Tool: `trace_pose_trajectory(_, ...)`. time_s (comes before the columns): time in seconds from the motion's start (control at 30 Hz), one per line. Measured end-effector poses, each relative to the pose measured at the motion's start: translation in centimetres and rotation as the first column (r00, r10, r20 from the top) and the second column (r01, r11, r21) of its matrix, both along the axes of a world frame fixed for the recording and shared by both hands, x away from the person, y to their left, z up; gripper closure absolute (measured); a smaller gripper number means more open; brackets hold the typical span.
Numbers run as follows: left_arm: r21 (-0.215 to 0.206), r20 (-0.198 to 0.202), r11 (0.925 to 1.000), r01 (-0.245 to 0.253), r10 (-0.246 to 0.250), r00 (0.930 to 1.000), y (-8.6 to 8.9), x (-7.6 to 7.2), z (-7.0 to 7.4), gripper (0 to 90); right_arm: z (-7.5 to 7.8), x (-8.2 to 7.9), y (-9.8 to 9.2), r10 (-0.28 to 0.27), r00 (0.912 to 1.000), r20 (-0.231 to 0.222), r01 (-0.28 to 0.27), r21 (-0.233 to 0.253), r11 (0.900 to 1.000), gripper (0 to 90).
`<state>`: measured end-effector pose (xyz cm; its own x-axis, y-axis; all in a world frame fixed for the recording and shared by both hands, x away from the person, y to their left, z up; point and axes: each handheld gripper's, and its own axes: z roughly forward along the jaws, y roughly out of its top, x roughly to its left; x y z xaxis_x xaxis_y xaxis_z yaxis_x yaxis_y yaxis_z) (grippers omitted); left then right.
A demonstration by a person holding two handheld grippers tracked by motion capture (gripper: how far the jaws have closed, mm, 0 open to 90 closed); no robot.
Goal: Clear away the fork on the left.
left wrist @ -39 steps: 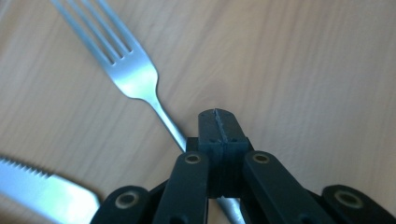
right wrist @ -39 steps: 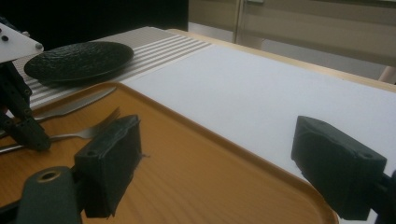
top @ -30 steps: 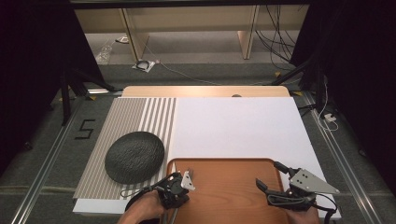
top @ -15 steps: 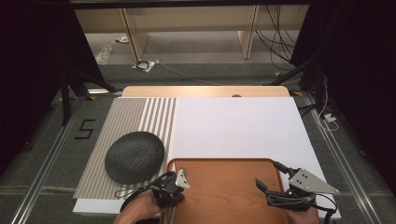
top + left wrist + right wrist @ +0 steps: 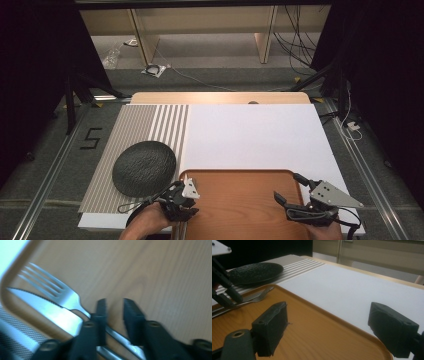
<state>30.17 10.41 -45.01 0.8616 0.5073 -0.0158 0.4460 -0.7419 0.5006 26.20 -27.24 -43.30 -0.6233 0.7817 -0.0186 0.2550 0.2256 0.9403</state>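
A metal fork (image 5: 67, 298) and a serrated knife (image 5: 50, 312) lie side by side at the left edge of a wooden tray (image 5: 240, 200). My left gripper (image 5: 113, 306) is down on the tray over the fork's handle, jaws a narrow gap apart; the handle runs under the left jaw and shows between them. In the right gripper view the fork (image 5: 259, 296) lies by the left gripper's fingers (image 5: 233, 296). My right gripper (image 5: 288, 186) hovers wide open over the tray's right side, holding nothing.
A black textured plate (image 5: 144, 167) rests on a striped mat (image 5: 145, 125) just left of the tray. A white mat (image 5: 250, 135) covers the table beyond the tray. Cables and shelf legs stand on the floor behind the table.
My left gripper has shifted slightly left along the tray's left edge. The right gripper has stayed put.
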Motion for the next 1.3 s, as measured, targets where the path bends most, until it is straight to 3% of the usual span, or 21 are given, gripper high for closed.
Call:
trace_pose_trajectory(0.1,-0.063,0.019,0.9977,-0.025,0.026,0.9995,0.7,0.1,0.8,55.4,0.0,0.0,0.0,-0.001,1.0,-0.003,0.001,-0.009,1.0,16.9)
trace_pose_trajectory(0.17,-0.103,0.055,0.993,-0.059,0.065,0.9964,1.1,0.2,1.3,46.6,0.0,0.0,0.0,0.0,1.0,0.0,0.0,0.001,1.0,16.9)
trace_pose_trajectory(0.27,-0.142,0.069,0.9832,-0.115,0.125,0.9897,1.8,0.6,2.1,39.6,0.0,0.0,0.0,0.0,1.0,-0.001,0.0,-0.001,1.0,16.9)
trace_pose_trajectory(0.47,-0.201,0.099,0.9623,-0.184,0.206,0.9735,3.4,1.0,3.2,33.8,0.0,0.0,0.1,-0.001,1.0,0.0,0.001,0.005,1.0,16.9)
trace_pose_trajectory(0.6,-0.255,0.105,0.9436,-0.211,0.244,0.9641,4.4,1.2,3.6,32.5,0.0,0.0,0.0,0.001,1.0,-0.002,-0.001,0.0,1.0,16.9)
trace_pose_trajectory(0.93,-0.288,0.126,0.9194,-0.268,0.314,0.9411,5.4,1.4,4.0,25.5,0.0,0.0,0.0,-0.002,1.0,-0.003,0.002,-0.007,1.0,16.9)
trace_pose_trajectory(1.07,-0.31,0.135,0.904,-0.295,0.349,0.9274,6.0,1.5,4.1,24.6,0.0,0.0,0.0,0.0,1.0,0.001,0.0,0.001,1.0,16.9)
trace_pose_trajectory(1.17,-0.329,0.131,0.8865,-0.325,0.384,0.9142,6.6,1.6,4.2,23.7,0.0,0.0,0.0,0.0,1.0,0.0,0.0,0.001,1.0,16.9)
trace_pose_trajectory(1.3,-0.352,0.112,0.8673,-0.352,0.412,0.9043,7.4,1.7,4.3,22.2,0.0,-0.1,0.0,-0.003,1.0,-0.003,0.003,-0.006,1.0,16.9)
